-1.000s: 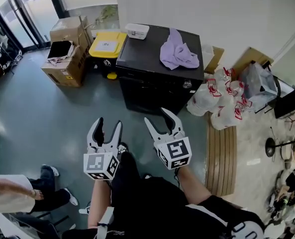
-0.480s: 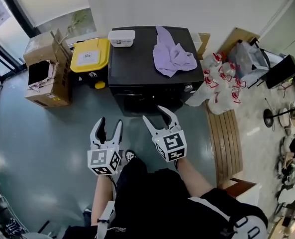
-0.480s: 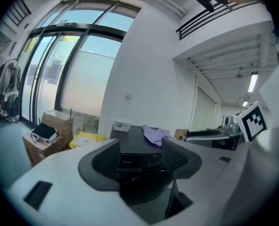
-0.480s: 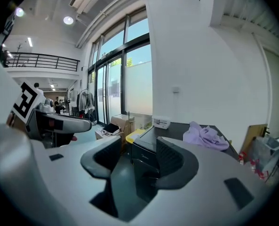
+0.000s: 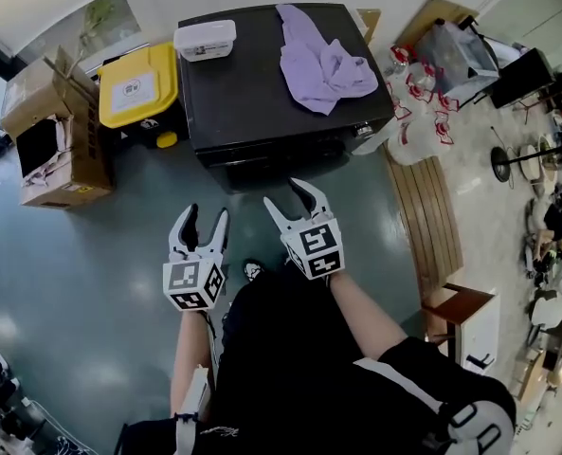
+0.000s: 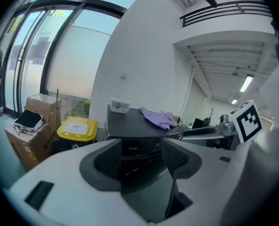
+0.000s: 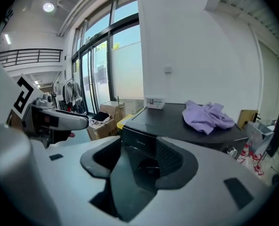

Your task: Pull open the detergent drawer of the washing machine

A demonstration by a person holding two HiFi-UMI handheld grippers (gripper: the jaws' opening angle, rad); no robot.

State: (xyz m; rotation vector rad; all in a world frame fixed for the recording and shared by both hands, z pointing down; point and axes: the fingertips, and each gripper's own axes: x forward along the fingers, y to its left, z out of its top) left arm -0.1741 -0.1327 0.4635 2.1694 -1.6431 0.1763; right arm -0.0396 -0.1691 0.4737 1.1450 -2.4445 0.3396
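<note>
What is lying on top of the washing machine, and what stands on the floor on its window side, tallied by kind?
Purple cloth: 1
White lidded container: 1
Yellow-lidded bin: 1
Cardboard boxes: 2
Total: 5

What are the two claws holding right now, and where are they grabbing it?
Nothing. The left gripper and the right gripper both have their jaws apart with only air between them, not touching the washing machine.
</note>
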